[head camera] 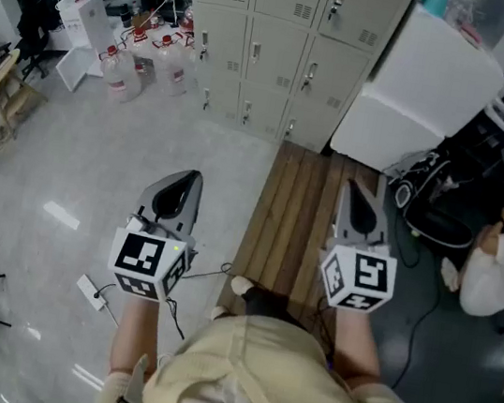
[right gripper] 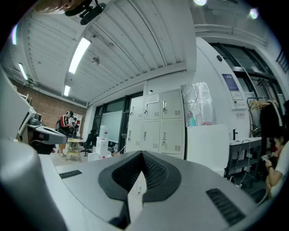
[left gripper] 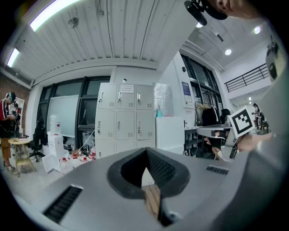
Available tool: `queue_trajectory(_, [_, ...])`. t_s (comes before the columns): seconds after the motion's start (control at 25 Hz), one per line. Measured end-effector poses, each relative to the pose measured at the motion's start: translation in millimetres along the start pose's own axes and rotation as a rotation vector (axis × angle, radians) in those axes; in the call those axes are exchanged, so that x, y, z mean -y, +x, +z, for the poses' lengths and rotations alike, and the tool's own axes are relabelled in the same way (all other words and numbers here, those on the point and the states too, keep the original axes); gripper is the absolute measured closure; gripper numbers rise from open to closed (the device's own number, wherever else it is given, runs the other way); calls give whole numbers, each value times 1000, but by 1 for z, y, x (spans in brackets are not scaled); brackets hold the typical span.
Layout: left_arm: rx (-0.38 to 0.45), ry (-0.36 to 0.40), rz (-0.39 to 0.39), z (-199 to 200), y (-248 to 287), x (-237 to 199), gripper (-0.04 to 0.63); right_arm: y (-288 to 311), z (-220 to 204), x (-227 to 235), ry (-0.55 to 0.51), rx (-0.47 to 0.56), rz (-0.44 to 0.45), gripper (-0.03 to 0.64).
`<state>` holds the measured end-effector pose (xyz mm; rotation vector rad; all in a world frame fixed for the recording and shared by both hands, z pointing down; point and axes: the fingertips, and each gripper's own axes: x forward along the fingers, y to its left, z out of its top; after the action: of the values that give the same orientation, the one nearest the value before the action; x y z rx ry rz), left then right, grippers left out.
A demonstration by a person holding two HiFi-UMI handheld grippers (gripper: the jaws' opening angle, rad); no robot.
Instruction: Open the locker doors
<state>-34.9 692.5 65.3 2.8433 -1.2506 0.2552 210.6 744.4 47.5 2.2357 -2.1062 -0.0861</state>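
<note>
Locker bank (head camera: 259, 36) stood straight ahead, all doors shut, upright, handles at each door's left edge. Well apart from both claws; no contact. R claw (head camera: 355, 198) judged slightly nearer, over wooden decking (head camera: 287, 220) leading to lockers' right column. L claw (head camera: 186, 184) over bare floor (head camera: 86, 170). Both claws closed, nothing held. Arms fwd, approx. level, L dipping slightly.
</note>
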Motion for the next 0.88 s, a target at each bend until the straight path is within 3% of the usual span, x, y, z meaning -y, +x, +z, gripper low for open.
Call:
queue_trajectory(0.56, [-20,63,-33,-11,-33,16,593,-41,-22,-4,78,-22,-55,614])
queue_trajectory(0.88, [-36,21,-69,-23,-12,22,594,-46,-34,9,100,-54,-84,614])
